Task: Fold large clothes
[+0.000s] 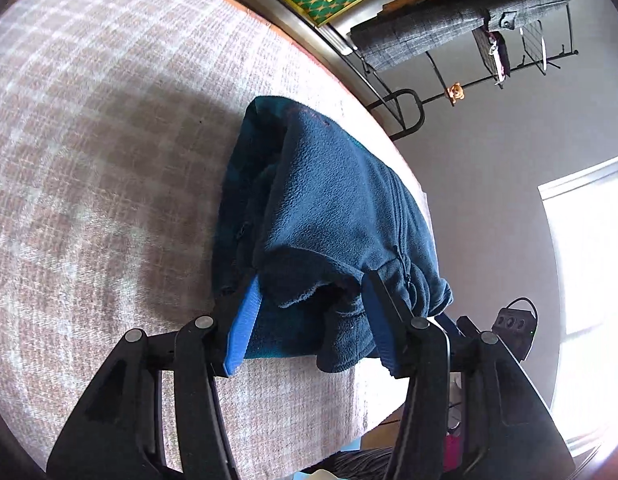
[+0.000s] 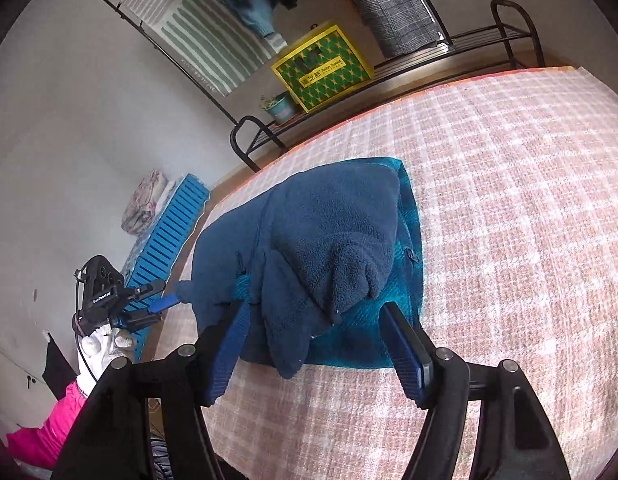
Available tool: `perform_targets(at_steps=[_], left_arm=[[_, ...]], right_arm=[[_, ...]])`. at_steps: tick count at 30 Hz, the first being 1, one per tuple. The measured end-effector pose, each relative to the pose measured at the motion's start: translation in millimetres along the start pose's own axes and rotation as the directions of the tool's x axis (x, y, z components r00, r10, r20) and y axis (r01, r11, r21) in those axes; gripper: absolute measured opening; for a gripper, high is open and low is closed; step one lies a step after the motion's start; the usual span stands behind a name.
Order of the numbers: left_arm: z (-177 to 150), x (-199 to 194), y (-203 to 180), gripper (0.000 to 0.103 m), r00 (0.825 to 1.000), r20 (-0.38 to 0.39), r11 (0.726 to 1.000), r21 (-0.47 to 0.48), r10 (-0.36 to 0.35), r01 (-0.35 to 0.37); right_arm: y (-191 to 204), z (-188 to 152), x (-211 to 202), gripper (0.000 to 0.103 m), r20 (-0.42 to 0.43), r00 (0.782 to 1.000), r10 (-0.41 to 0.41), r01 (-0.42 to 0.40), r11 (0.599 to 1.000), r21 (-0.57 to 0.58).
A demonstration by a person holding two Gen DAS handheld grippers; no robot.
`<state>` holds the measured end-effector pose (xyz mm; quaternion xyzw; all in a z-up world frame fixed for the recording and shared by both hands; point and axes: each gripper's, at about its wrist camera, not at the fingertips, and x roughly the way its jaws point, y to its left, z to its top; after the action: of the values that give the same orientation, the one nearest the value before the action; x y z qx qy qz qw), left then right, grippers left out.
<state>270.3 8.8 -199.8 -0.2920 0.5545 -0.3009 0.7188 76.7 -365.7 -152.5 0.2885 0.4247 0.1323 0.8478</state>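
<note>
- Fleece jacket [image 2: 325, 248], dark blue, folded into a thick bundle on the checked bedspread [image 2: 509, 208], near the bed's edge.
- Teal inner side of the jacket showing under the top layers along the near and right edges in the right wrist view.
- Left gripper [image 1: 309, 296]: jaws partly apart, straddling the near end of the bundle. Fleece hangs between the blue pads, draped against the right one; no squeeze visible, so reads as released.
- Right gripper [image 2: 317, 332]: jaws wide, one pad either side of the jacket's near edge, gap visible on both sides, nothing gripped.
- Left gripper also visible in the right wrist view at the far left, held by a white-gloved hand [image 2: 105, 344], pink sleeve [image 2: 49, 428] below.
- Background: black clothes rack [image 2: 389, 68] with hanging garments, yellow-green box [image 2: 323, 66] on its lower shelf, small pot [image 2: 279, 108] beside it.
- Blue slatted crate [image 2: 165, 240] at the wall beyond the bed.
</note>
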Motion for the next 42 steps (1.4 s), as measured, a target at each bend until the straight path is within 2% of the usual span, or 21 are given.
perform_targets(at_steps=[3,4,5,6,7,8,11,14,16,18,21,24,28,29,32,33,35,39,42], left_arm=[[1,12,7,0.050,1.000,-0.005,0.999,-0.046,-0.012,0.011],[2,13,8,0.034,1.000,0.001,0.999,-0.051,-0.010,0.010],[2,15,8,0.016,1.000,0.000,0.999,-0.046,0.004,-0.004],[2,15,7,0.013,1.000,-0.002,0.999,-0.036,0.009,-0.009],[1,14,6,0.010,1.000,0.005,1.000,-0.023,0.014,-0.014],[-1,13,3,0.008,1.000,0.013,1.000,-0.001,0.027,-0.027],[-5,5,-12,0.006,0.997,0.033,0.993,0.085,0.075,-0.077],[-15,-12,-23,0.005,0.995,0.062,0.985,0.153,0.075,-0.084],[-24,-18,-21,0.005,0.994,0.072,0.981,0.171,0.080,-0.092],[-33,-10,-12,0.005,0.992,0.053,0.976,0.178,0.118,-0.125],[-49,21,11,0.005,0.975,-0.004,0.956,0.198,0.222,-0.217],[-56,29,20,0.005,0.970,0.003,0.950,0.202,0.241,-0.237],[-61,16,7,0.005,0.959,0.006,0.923,0.270,0.283,-0.274],[-62,7,4,0.005,0.956,0.018,0.917,0.278,0.292,-0.286],[-62,-25,-6,0.005,0.959,0.078,0.913,0.291,0.274,-0.285],[-61,-36,-13,0.005,0.955,0.112,0.905,0.306,0.274,-0.296],[-57,-50,-30,0.005,0.936,0.182,0.867,0.357,0.300,-0.347],[-34,-45,-71,0.005,0.894,0.289,0.792,0.423,0.342,-0.440],[-10,-23,-87,0.005,0.896,0.286,0.789,0.432,0.340,-0.437]], right_arm=[[-3,-5,24,0.068,-0.035,0.999,0.025,-0.023,0.998,0.059],[-2,-7,32,0.064,-0.048,0.998,0.033,-0.030,0.997,0.071],[-2,-10,38,0.052,-0.062,0.997,0.041,-0.036,0.996,0.077],[0,-12,44,0.043,-0.081,0.996,0.049,-0.043,0.996,0.075],[3,-15,48,0.029,-0.100,0.994,0.046,-0.040,0.997,0.066],[7,-16,50,0.020,-0.113,0.993,0.033,-0.027,0.998,0.051],[19,-15,40,0.012,-0.105,0.994,0.028,-0.027,0.999,0.018],[25,-11,21,0.010,-0.092,0.993,0.080,-0.076,0.996,0.050],[31,-14,8,0.010,-0.083,0.993,0.079,-0.078,0.997,0.025],[29,-23,7,0.009,-0.093,0.993,0.076,-0.075,0.997,0.017],[7,-41,33,0.009,-0.161,0.987,0.003,0.005,0.999,0.052],[-6,-52,57,0.009,-0.196,0.978,-0.074,0.082,0.996,0.032],[5,-47,52,0.010,-0.199,0.975,-0.101,0.099,0.995,-0.023],[11,-44,47,0.018,-0.197,0.974,-0.111,0.103,0.993,-0.050],[30,-42,24,0.032,-0.205,0.965,-0.164,0.135,0.979,-0.152],[37,-42,14,0.033,-0.195,0.963,-0.185,0.147,0.970,-0.191],[51,-41,-3,0.033,-0.158,0.959,-0.235,0.188,0.945,-0.267],[78,-21,-24,0.034,-0.062,0.968,-0.245,0.209,0.914,-0.347],[94,4,-14,0.034,-0.015,0.972,-0.235,0.213,0.901,-0.378]])
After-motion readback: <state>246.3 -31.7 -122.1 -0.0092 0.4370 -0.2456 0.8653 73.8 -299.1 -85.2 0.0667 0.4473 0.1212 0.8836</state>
